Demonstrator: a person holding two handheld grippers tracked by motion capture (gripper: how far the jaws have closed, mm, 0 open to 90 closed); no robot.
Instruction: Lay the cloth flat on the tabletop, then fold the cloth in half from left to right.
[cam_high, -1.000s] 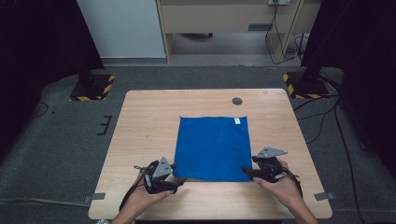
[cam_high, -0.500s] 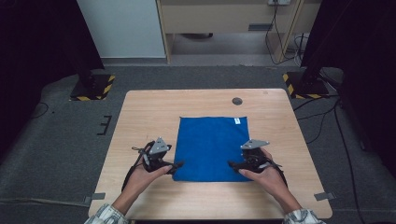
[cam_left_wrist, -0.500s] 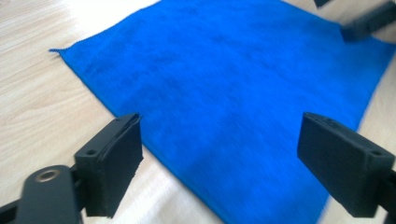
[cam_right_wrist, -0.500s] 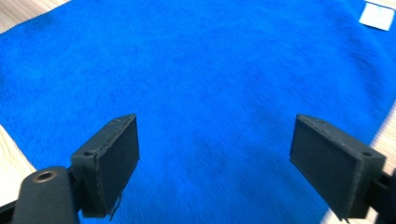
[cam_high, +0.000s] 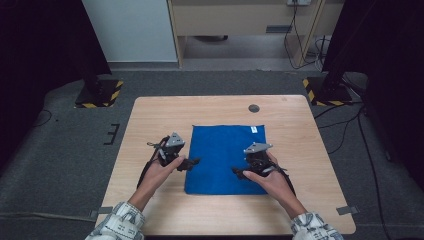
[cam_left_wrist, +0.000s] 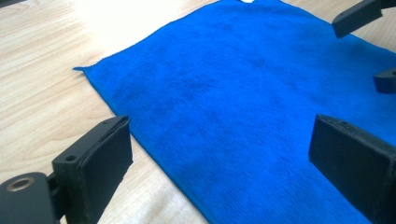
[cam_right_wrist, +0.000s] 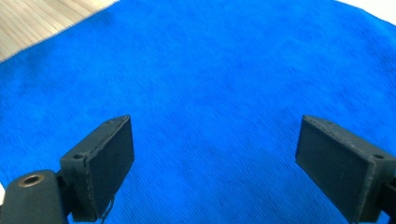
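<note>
A blue cloth lies flat on the wooden table, with a small white tag at its far right corner. My left gripper is at the cloth's left edge, about halfway along. In the left gripper view this gripper is open, one jaw over bare wood and the other over the cloth. My right gripper hovers over the right half of the cloth. It is open above the blue fabric. Both pairs of jaws have just been opening, and nothing is pinched between them.
A small dark round spot marks the table beyond the cloth. Bare wood runs along the cloth's left, right and far sides. Yellow-and-black striped stand bases sit on the floor past the far corners. The right gripper's fingertips show in the left gripper view.
Both hands have moved from the cloth's near corners toward the far side and inward. Both pairs of jaws stand wider. The cloth lies as before.
</note>
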